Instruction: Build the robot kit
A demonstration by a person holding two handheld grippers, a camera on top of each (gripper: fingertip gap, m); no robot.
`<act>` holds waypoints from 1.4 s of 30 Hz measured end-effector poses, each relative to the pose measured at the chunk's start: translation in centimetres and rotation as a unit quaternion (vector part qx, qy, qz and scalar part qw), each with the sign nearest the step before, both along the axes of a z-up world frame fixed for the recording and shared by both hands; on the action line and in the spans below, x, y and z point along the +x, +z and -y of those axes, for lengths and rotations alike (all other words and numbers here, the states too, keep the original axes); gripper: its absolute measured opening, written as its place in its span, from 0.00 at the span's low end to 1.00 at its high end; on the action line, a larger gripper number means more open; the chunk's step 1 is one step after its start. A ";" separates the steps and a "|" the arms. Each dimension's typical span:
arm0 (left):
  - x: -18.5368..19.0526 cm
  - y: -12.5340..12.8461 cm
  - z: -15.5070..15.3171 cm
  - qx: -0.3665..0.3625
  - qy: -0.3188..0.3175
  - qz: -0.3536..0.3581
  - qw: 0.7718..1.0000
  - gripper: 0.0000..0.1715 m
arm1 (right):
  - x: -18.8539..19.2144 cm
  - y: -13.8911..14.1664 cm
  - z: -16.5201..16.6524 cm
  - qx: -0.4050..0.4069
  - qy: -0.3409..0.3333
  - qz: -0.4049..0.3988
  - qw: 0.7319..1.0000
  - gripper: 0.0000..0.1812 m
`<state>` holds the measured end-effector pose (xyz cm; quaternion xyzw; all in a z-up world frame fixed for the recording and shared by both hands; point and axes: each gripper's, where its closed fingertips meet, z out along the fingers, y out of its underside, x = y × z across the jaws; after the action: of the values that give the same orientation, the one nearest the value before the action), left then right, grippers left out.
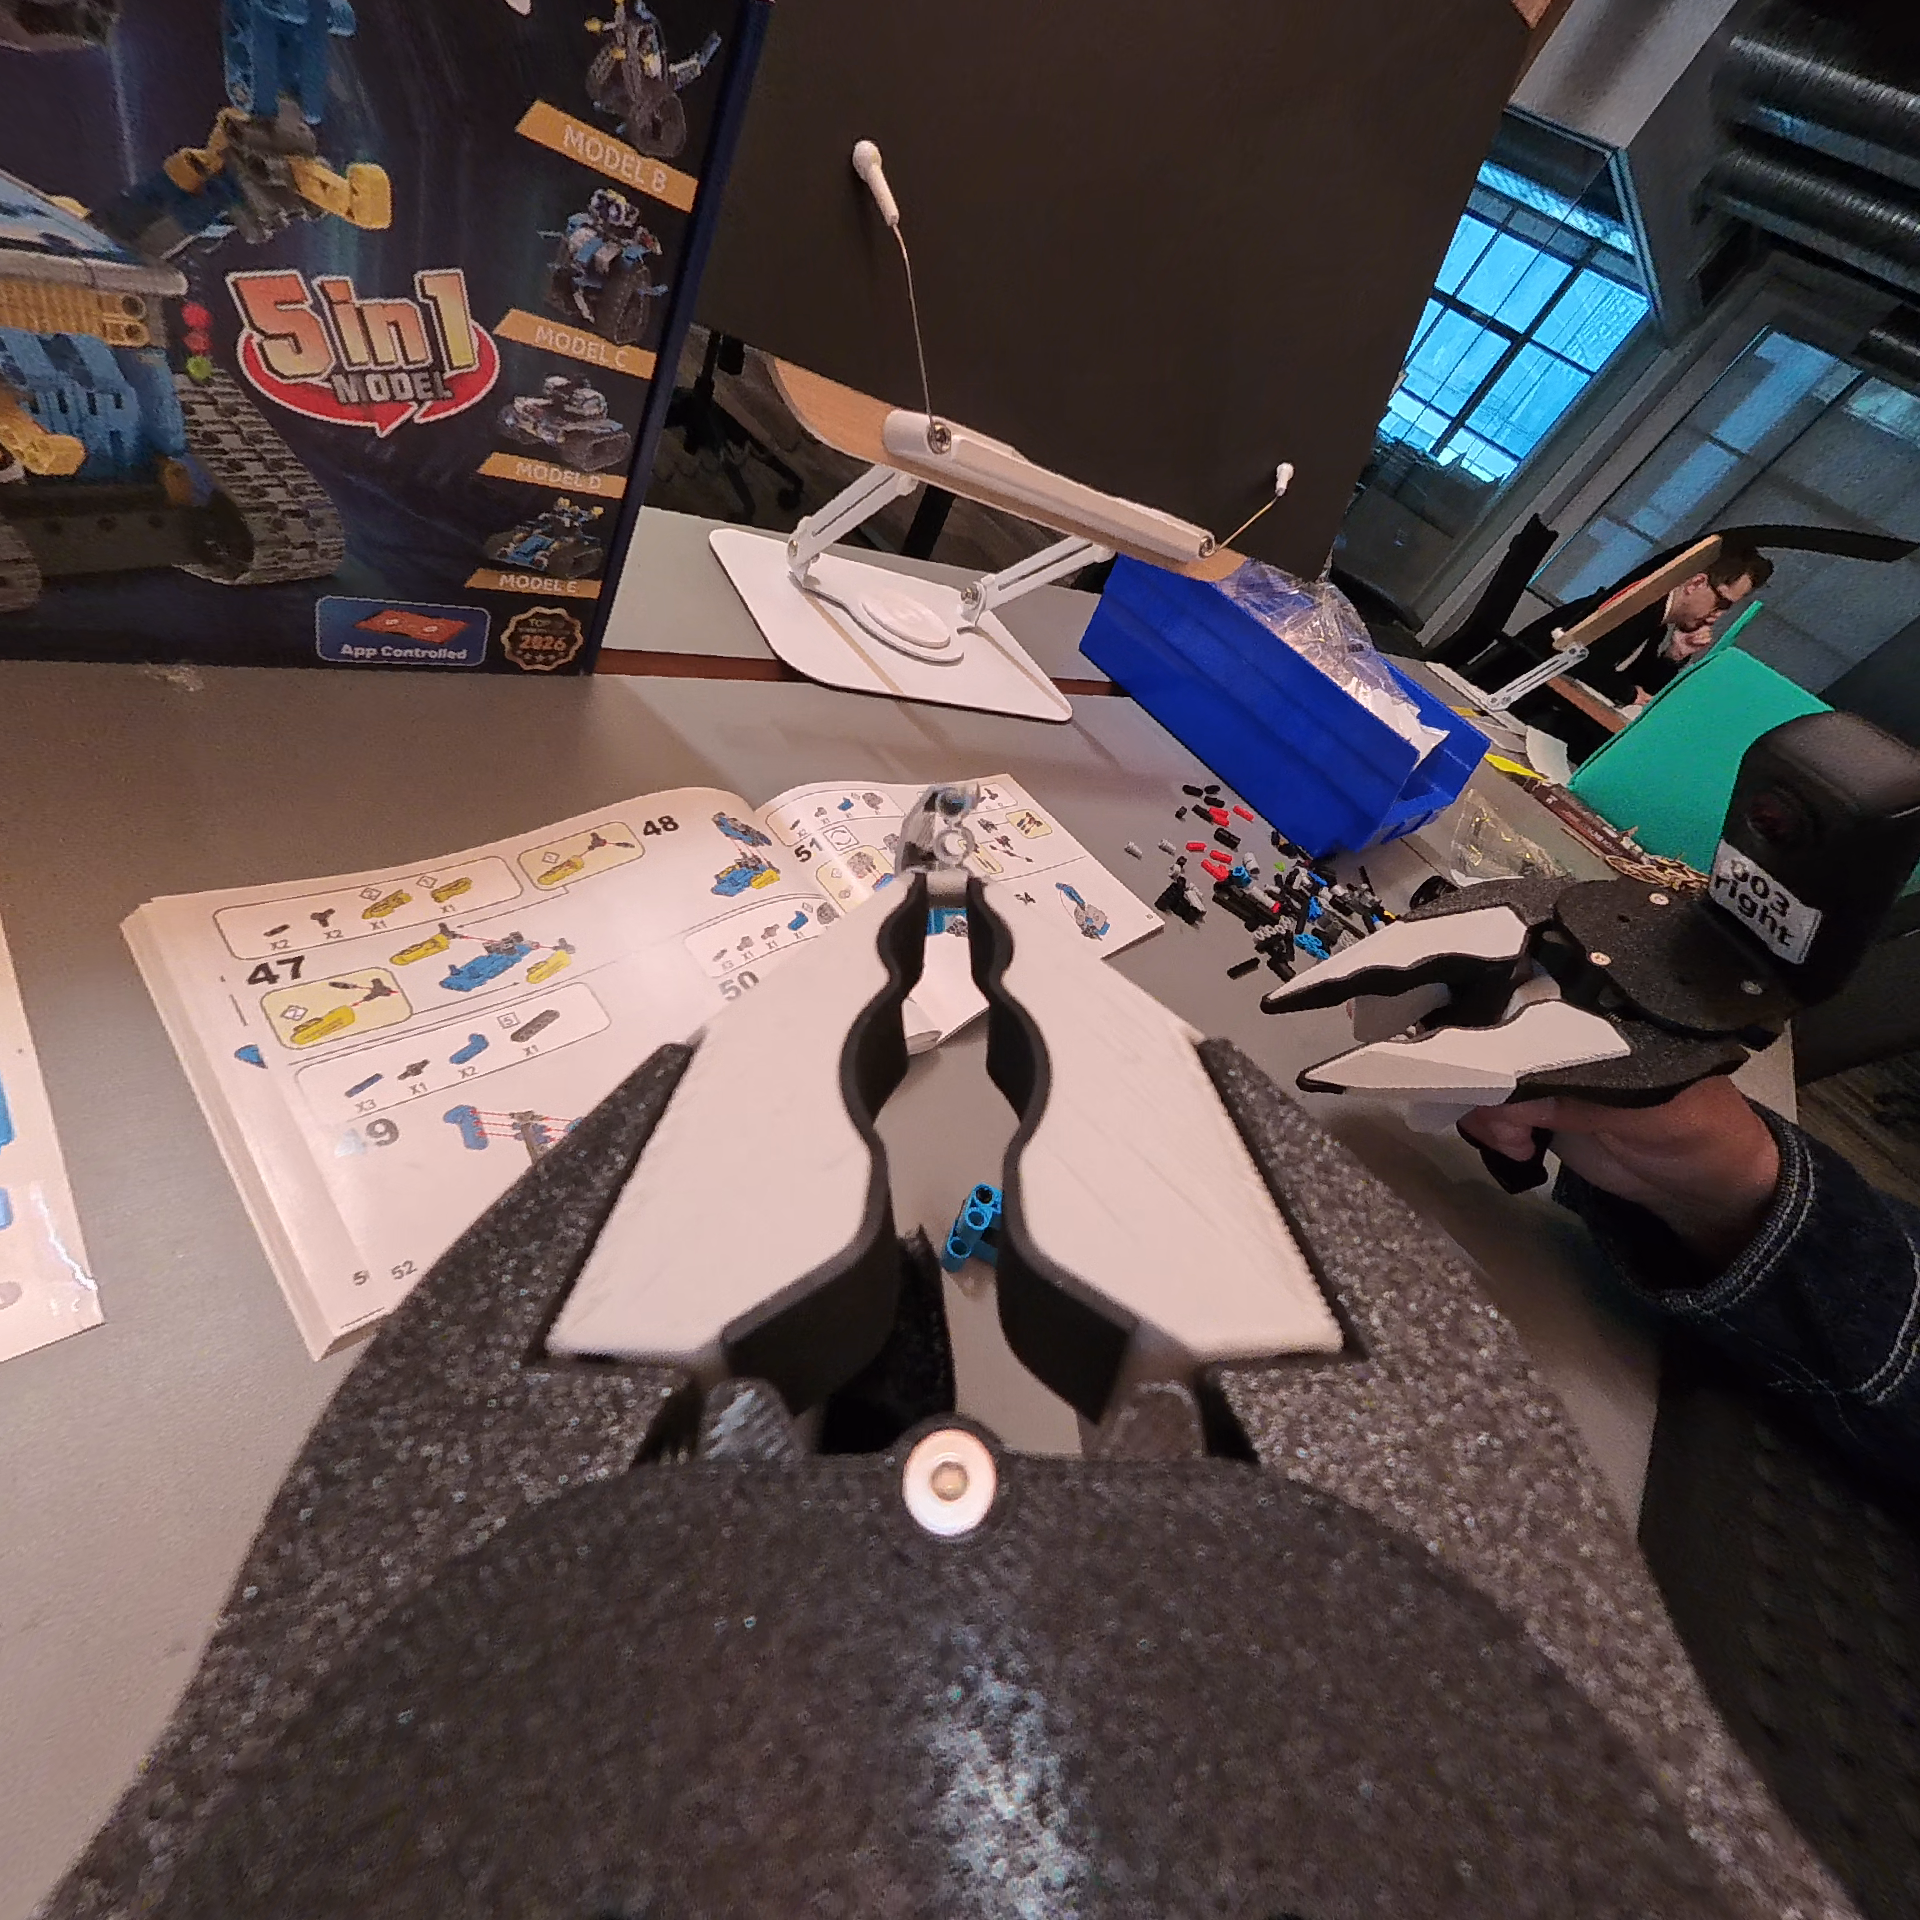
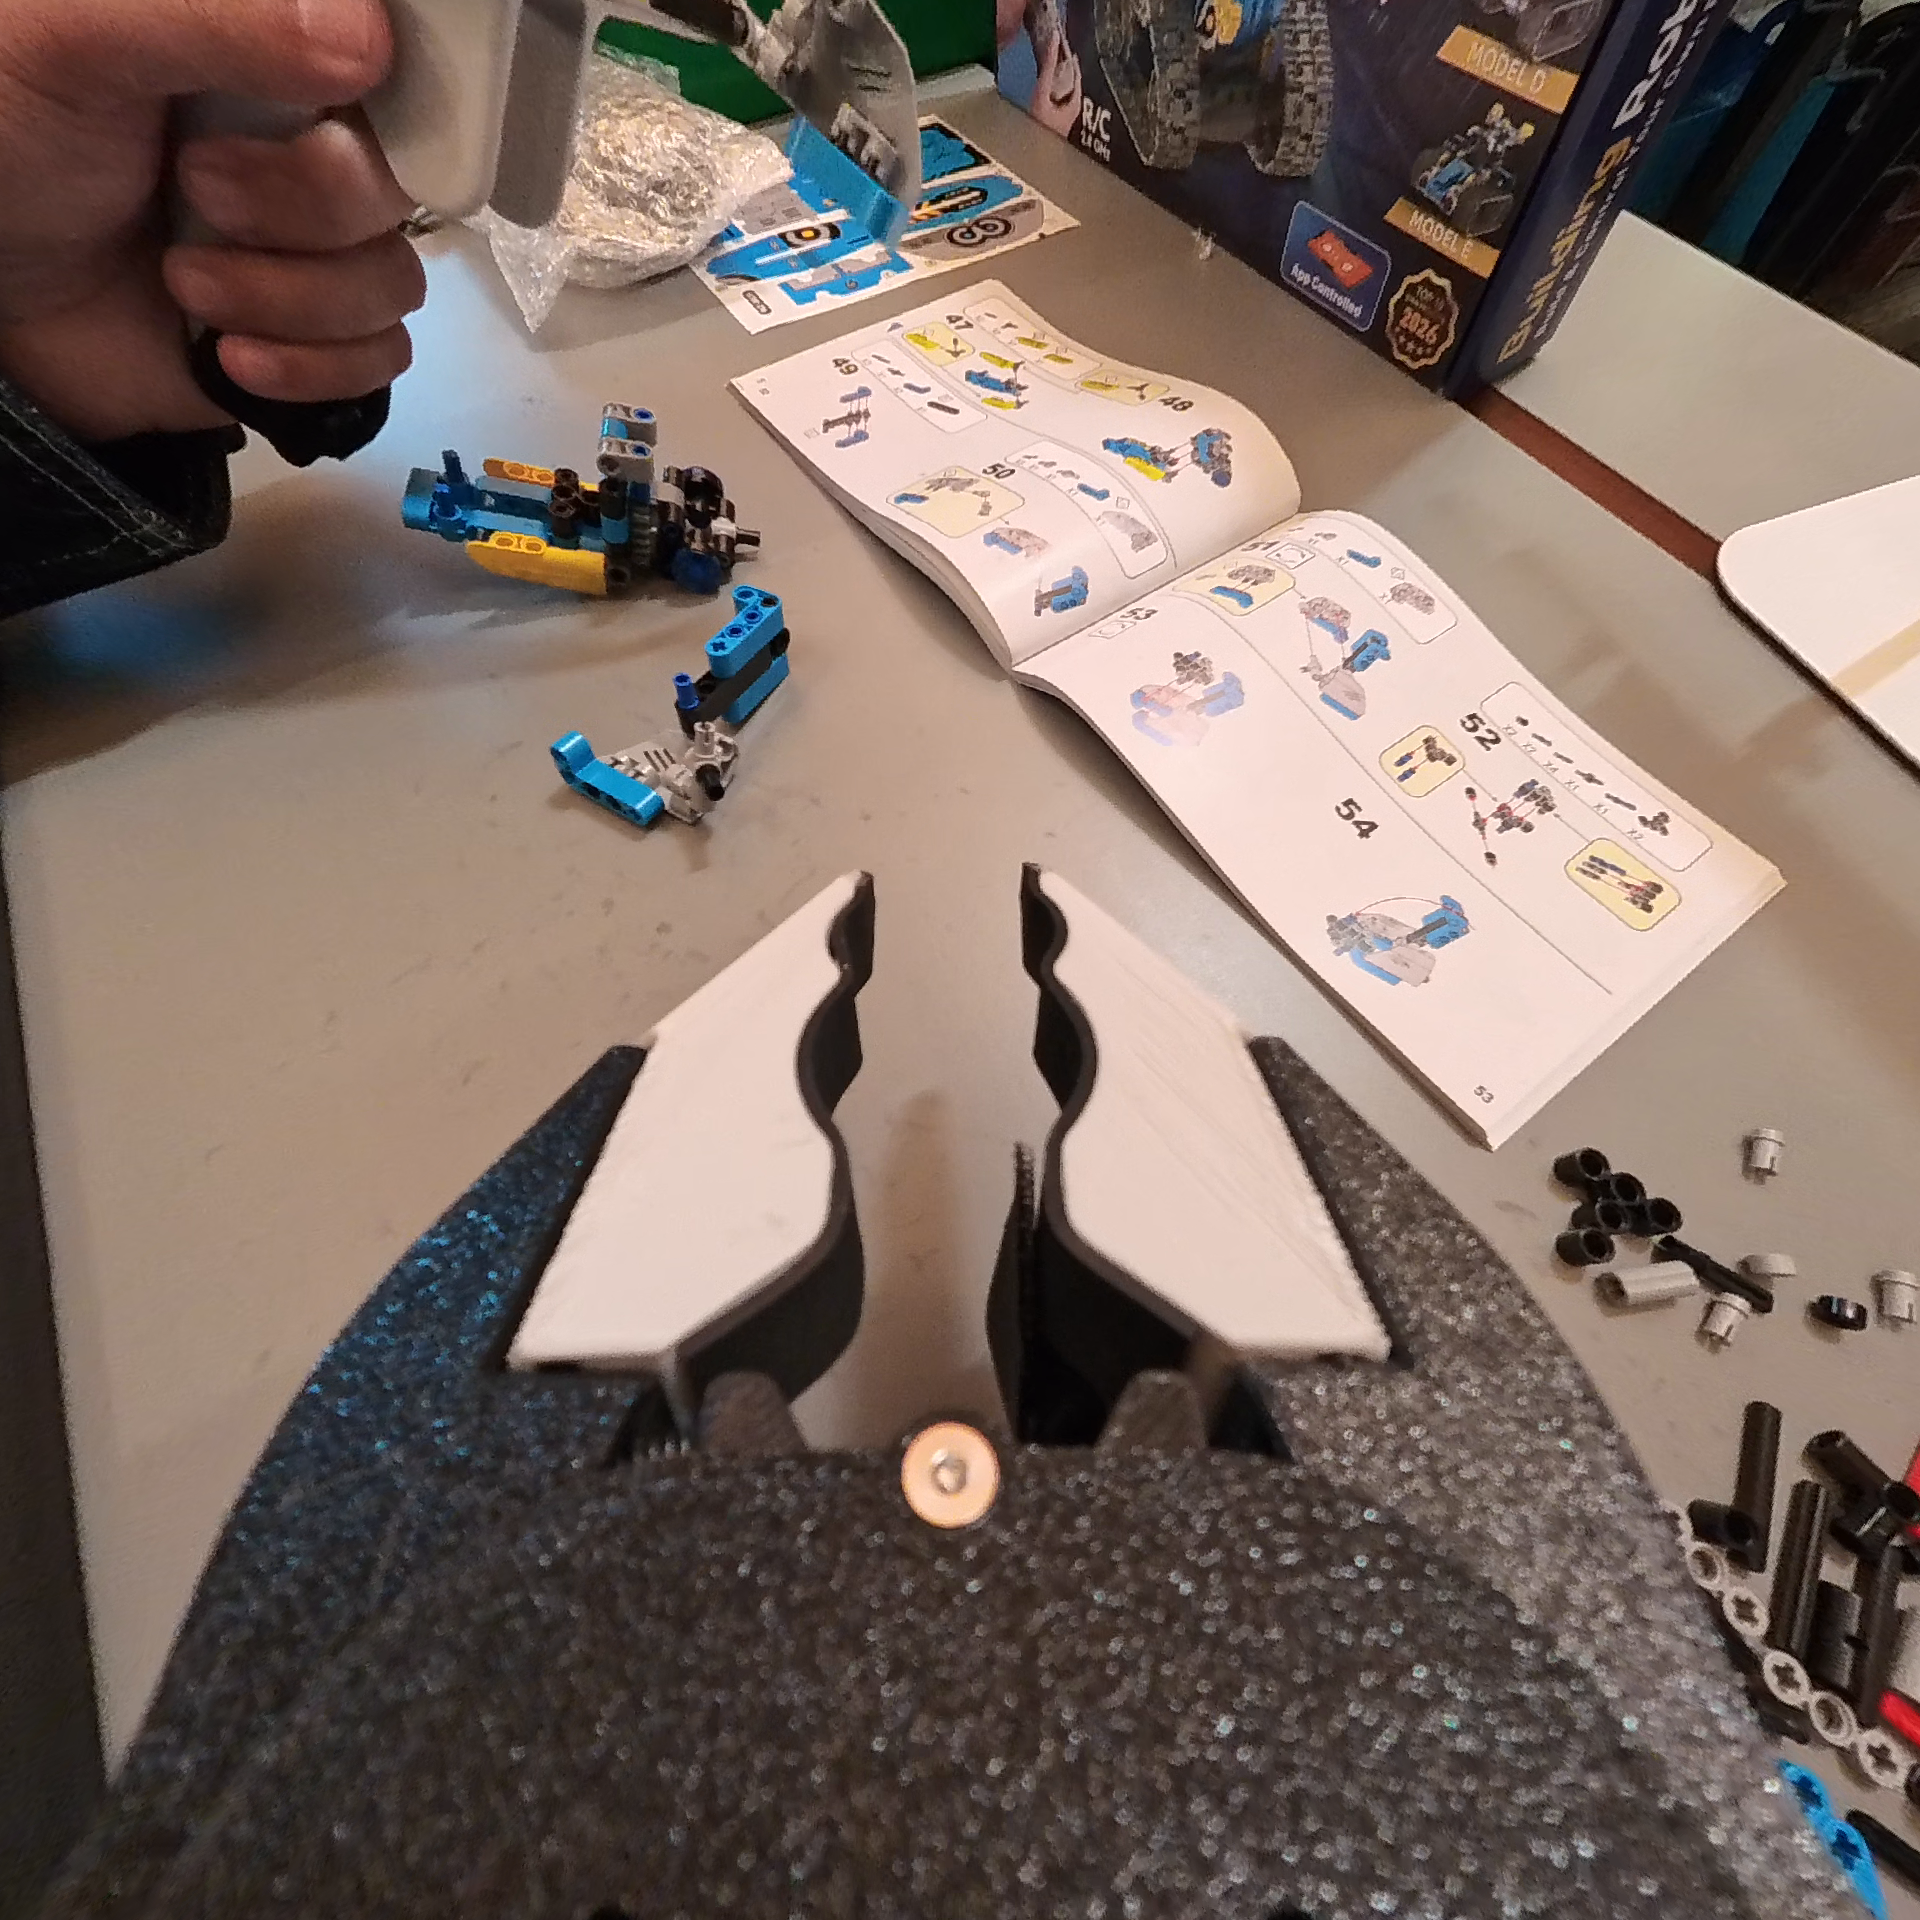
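My left gripper (image 1: pixel 940 878) is clenched on a small grey and blue brick piece (image 1: pixel 940 831), held above the open instruction booklet (image 1: pixel 436 997); exactly how the tips seat on it is blurred. That piece looks light, stiff and snap-fitted, so I judge its solid grey body the safest hold. My right gripper (image 2: pixel 943 883) hangs released and empty over the grey table (image 2: pixel 312 987). Ahead of it lie a small blue and grey assembly (image 2: pixel 649 769) and a larger blue and yellow model (image 2: pixel 582 514). Loose black pins (image 2: pixel 1621 1216) sit to its right.
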<state>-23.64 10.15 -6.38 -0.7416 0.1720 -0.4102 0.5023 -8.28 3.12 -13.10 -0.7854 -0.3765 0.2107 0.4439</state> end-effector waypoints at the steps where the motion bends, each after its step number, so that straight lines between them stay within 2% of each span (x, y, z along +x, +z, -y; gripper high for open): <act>1: 0.0 0.0 0.0 0.000 0.000 0.000 1.000 0.04 | 0.0 0.0 0.0 0.000 0.000 0.000 1.000 0.15; 19: 0.2 0.0 0.7 -0.003 -0.010 -0.002 1.000 0.04 | -0.2 -0.6 0.1 -0.006 0.004 0.008 1.000 0.15; 21: 0.7 0.0 2.5 -0.024 -0.022 0.007 0.999 0.04 | -0.6 -1.0 0.3 -0.015 0.013 0.002 1.000 0.15; 23: 1.9 -1.0 6.0 -0.066 -0.069 -0.002 0.995 0.04 | -1.6 -1.2 1.0 -0.026 0.036 -0.011 0.999 0.15; 26: 2.7 -5.0 11.6 -0.122 -0.113 -0.082 0.983 0.04 | -3.9 -2.5 2.6 -0.046 0.086 0.001 0.995 0.17; 29: 3.0 -7.8 14.9 -0.153 -0.134 -0.128 0.971 0.04 | -6.0 -3.8 2.6 -0.015 0.111 0.058 0.992 0.19; 34: 3.4 -8.9 15.8 -0.176 -0.160 -0.144 0.961 0.04 | -8.5 -4.4 1.8 -0.032 0.116 0.056 0.991 0.19; 39: 4.1 -9.7 17.0 -0.174 -0.196 -0.173 0.949 0.04 | -9.5 -4.1 1.5 -0.036 0.111 0.046 0.992 0.08; 42: 4.0 -10.4 17.0 -0.179 -0.190 -0.196 0.945 0.04 | -9.0 -3.5 1.2 0.006 0.109 0.073 0.991 0.04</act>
<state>-19.62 -6.89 -16.76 -0.8384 0.3284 -0.3687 0.2308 -17.24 1.95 -16.58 -0.7505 -0.4923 0.1978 0.3940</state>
